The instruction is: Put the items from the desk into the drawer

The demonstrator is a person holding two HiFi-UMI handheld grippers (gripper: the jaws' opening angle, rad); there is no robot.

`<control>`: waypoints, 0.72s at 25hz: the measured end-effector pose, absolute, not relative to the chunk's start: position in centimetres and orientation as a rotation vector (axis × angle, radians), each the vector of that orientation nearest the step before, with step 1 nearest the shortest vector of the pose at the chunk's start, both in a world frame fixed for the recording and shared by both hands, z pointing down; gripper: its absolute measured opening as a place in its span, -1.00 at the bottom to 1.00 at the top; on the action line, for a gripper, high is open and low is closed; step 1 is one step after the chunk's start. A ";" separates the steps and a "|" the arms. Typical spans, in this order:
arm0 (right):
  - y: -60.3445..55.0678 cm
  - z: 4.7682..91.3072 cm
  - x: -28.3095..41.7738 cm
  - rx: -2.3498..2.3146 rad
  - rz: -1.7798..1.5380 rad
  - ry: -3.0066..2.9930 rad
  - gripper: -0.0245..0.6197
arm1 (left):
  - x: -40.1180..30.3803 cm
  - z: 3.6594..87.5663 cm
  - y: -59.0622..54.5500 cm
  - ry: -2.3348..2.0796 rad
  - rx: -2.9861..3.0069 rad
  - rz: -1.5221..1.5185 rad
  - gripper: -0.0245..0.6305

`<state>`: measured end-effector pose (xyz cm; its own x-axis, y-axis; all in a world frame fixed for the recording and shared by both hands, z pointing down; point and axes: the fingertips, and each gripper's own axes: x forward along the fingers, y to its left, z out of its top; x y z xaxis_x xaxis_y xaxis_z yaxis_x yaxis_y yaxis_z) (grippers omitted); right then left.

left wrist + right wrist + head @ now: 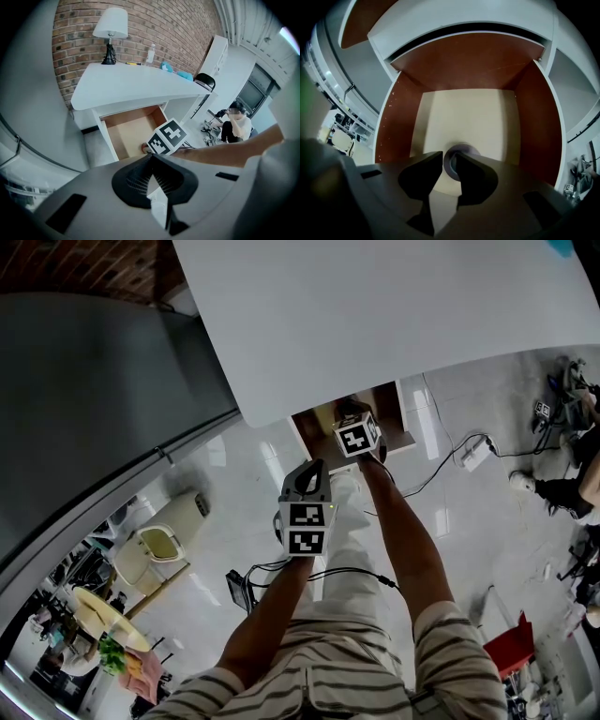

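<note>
Two grippers in frame; I start with the head view. The left gripper (pixel 314 470) hangs over the floor, short of the white desk (pixel 394 306). The right gripper (pixel 352 416) reaches down into the open drawer (pixel 314 420) under the desk edge, its marker cube (pixel 357 438) facing up. Both of the person's forearms run up from a striped shirt (pixel 375 671). A power strip (pixel 473 454) and its cables lie on the floor to the right.

Left gripper view: I read the claw as closed, tips meeting in a point with nothing pinched between them. Beyond it the drawer stands pulled out, pale floor and brown walls, with the right gripper's cube over its front end. On the desktop by the brick wall I note a lamp (pixel 110 28), a clear bottle (pixel 150 53) and a blue item (pixel 180 74). A seated person (pixel 236 125) is far right.

Right gripper view: the claw is narrow and sits low inside the drawer, near its front. A round item (pixel 464 149) with a purplish rim is at the drawer floor. Its near wall is between the two pads, which appear to clamp it.
</note>
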<state>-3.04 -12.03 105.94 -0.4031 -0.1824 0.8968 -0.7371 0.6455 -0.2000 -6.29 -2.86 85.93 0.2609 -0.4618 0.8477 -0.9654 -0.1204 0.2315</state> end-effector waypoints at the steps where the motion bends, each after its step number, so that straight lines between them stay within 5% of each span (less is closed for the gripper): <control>1: -12.0 105.8 -3.1 0.726 0.742 -1.929 -0.67 | -6.3 85.9 -2.9 -1.321 1.718 0.781 -0.91; 11: -11.2 103.0 -3.1 0.801 0.776 -1.981 -0.64 | -6.3 84.7 -3.3 -1.337 1.733 0.781 -0.91; 18: -11.6 101.0 -2.3 0.887 0.828 -2.011 -0.89 | -6.0 84.1 -3.8 -1.337 1.750 0.775 -0.91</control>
<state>-2.30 -11.59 101.00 -0.4593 -0.2996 0.8363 -0.8014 0.5459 -0.2446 -5.97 -3.79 84.07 0.2586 -0.4867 0.8345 -0.9660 -0.1367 0.2196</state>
